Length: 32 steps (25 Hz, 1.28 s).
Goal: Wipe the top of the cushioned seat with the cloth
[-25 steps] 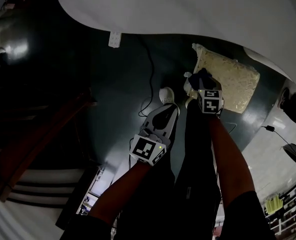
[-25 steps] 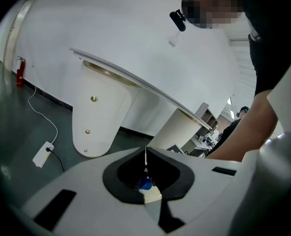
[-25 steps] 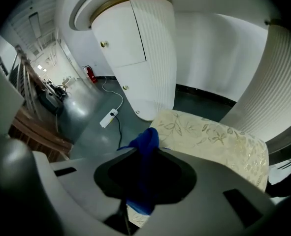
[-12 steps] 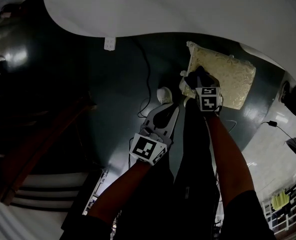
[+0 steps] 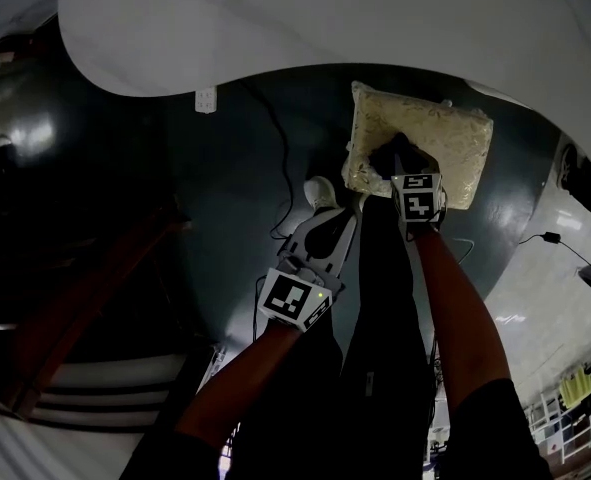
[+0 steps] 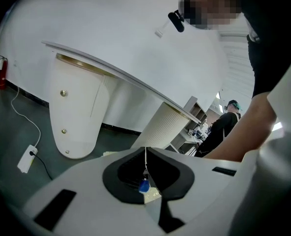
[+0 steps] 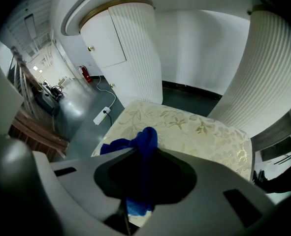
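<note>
My right gripper (image 7: pixel 144 156) stays clamped on the blue cloth (image 7: pixel 146 135), now further along the near edge of the cushioned seat (image 5: pixel 450 138) than a second ago. My left gripper (image 6: pixel 145 156) hangs beside the seat, jaws together and empty.

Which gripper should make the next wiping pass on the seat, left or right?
Right. The right gripper is shut on the blue cloth directly over the cushioned seat. The left gripper is shut, holds no cloth, and hangs beside the seat.
</note>
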Each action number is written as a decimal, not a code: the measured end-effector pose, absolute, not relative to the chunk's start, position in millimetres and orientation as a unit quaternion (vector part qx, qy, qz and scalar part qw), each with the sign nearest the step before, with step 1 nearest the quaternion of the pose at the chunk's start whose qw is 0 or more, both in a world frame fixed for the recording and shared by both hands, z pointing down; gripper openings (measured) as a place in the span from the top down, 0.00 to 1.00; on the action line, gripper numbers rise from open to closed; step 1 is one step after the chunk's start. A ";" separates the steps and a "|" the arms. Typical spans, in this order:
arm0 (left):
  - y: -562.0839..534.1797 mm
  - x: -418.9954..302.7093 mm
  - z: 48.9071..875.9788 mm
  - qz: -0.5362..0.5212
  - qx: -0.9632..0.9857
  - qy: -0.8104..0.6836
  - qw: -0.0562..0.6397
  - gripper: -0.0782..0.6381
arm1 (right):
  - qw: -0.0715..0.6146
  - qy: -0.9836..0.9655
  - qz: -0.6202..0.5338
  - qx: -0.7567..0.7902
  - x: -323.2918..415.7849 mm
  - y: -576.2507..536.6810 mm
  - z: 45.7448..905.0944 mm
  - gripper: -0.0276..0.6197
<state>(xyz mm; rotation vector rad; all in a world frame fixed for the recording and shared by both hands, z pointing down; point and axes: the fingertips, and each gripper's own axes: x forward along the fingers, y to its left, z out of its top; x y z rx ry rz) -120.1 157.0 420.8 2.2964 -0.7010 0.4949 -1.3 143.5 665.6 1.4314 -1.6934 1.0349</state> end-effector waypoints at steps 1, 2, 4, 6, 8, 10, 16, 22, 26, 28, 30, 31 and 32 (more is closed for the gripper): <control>158.8 -115.8 420.7 0.191 0.882 -0.267 0.338 0.86 | 0.343 -0.651 0.396 0.548 3.9 146.4 666.2 0.81; 160.4 -111.4 420.4 0.190 0.883 -0.264 0.337 0.86 | 0.346 -0.652 0.394 0.547 8.9 149.2 666.5 0.81; 163.2 -103.6 419.5 0.191 0.885 -0.259 0.336 0.86 | 0.348 -0.650 0.394 0.549 17.7 154.3 666.3 0.81; 164.9 -97.1 418.8 0.193 0.887 -0.253 0.334 0.86 | 0.350 -0.645 0.396 0.552 25.6 158.9 665.7 0.81; 166.6 -90.8 418.5 0.196 0.889 -0.248 0.332 0.86 | 0.344 -0.642 0.397 0.559 33.4 162.2 665.8 0.81; 168.2 -84.9 419.0 0.198 0.891 -0.243 0.330 0.86 | 0.341 -0.639 0.397 0.563 41.8 165.5 665.9 0.81; 171.1 -69.5 416.7 0.201 0.895 -0.233 0.322 0.86 | 0.345 -0.630 0.399 0.570 69.4 177.4 667.1 0.81; 172.7 -51.8 412.7 0.204 0.900 -0.225 0.311 0.86 | 0.342 -0.623 0.400 0.578 94.5 191.1 663.5 0.81; 175.8 -37.9 415.2 0.210 0.903 -0.213 0.309 0.86 | 0.337 -0.618 0.402 0.586 108.7 195.1 666.3 0.81; 179.6 -30.7 414.8 0.213 0.904 -0.205 0.309 0.86 | 0.337 -0.614 0.405 0.588 115.4 199.8 666.6 0.81; 182.5 -22.9 414.0 0.216 0.906 -0.196 0.307 0.86 | 0.336 -0.609 0.407 0.592 123.1 204.6 665.1 0.81; 183.1 -19.1 414.4 0.218 0.906 -0.193 0.306 0.86 | 0.335 -0.606 0.408 0.595 127.2 206.3 664.3 0.81; 183.3 -15.5 415.4 0.219 0.907 -0.190 0.306 0.86 | 0.333 -0.605 0.409 0.597 131.0 207.4 664.0 0.81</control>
